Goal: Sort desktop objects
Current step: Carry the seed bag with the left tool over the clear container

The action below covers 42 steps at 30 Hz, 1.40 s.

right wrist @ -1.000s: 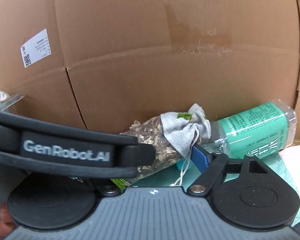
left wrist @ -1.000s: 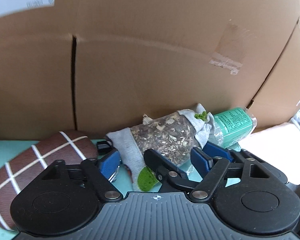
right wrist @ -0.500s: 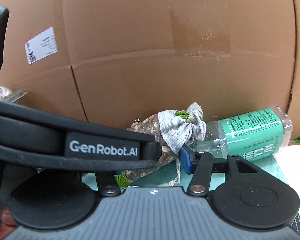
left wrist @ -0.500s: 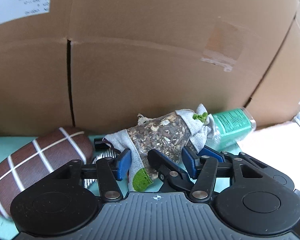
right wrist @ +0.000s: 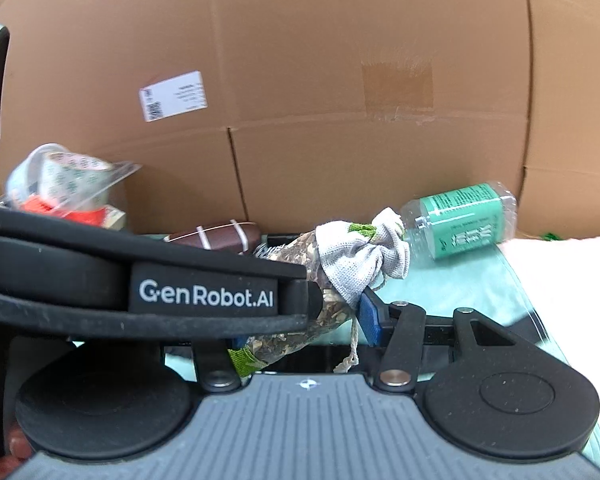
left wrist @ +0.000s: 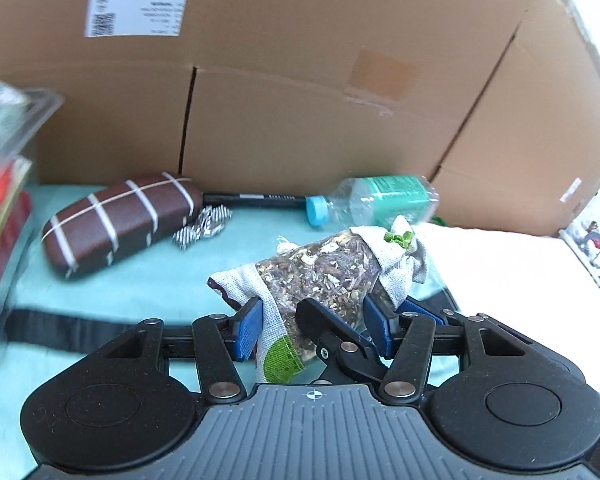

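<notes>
Closest in the left wrist view: left gripper (left wrist: 314, 330), black linkages and blue ribbed pads, clenched on a sachet (left wrist: 320, 276). Sachet lifted above the teal mat (left wrist: 140, 280), pointing toward 1 o'clock; coarse grey mesh cloth, clear window full of dried chips and husks, round green sticker at the near end, gathered neck with a green tag.

In the right wrist view, right gripper (right wrist: 300, 326) also clamped on the same sachet (right wrist: 340, 276); its blue right pad (right wrist: 370, 318) against the cloth, left pad hidden behind a black bar printed "GenRobot.AI" (right wrist: 206, 298) in white.

Farther, at 10 o'clock in the left view: brown oblong case (left wrist: 120, 220) with white grid lines, lying flat. Just beside it, a black-and-white striped clip (left wrist: 202, 228), and a black pen (left wrist: 256, 200). At 1 o'clock, a clear plastic bottle (left wrist: 376, 200) on its side, blue cap, green label, print too small to read.

Farthest: cardboard box (left wrist: 300, 80) wall, white barcode label (left wrist: 136, 12), text blurred.
</notes>
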Available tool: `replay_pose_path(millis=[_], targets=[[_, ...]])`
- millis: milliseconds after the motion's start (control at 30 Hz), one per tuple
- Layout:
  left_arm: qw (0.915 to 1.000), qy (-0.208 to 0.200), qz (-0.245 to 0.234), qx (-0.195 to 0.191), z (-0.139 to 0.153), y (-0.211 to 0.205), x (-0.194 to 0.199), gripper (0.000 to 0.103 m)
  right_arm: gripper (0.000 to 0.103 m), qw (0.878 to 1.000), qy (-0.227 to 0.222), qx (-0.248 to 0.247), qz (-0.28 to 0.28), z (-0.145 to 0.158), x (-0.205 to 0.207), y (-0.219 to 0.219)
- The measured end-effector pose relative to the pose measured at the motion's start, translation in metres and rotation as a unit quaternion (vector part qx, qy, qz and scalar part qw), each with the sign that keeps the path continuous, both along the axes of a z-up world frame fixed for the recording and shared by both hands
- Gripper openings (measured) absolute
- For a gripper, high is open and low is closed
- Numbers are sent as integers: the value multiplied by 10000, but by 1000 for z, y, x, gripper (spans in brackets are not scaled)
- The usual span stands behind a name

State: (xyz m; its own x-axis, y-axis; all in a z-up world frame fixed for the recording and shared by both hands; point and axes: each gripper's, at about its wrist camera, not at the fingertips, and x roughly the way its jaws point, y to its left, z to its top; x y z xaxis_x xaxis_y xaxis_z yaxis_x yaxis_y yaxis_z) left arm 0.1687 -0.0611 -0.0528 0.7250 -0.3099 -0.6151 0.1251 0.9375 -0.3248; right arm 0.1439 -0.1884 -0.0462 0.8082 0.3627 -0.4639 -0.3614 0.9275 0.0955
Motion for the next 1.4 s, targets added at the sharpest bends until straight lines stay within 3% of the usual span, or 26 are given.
replay_pose_path(millis=[400,733,1033,1400], targets=[[9965,-634,537,-74,40,53,-90,57,59,9967,-623,-22,515,37,-74,30],[9832,-1253,1322,121,82,131,-136,57,59,9851,-1156,285,1239,66,-90,103],[9754,-1519,1505,539,105,196,-124,57,59,9808,-1119,944,1289,80,-75,166],[9827,-1055,1388,628,83,239,-84,57,62,9861,-519,1004,1217,56,-46,203]])
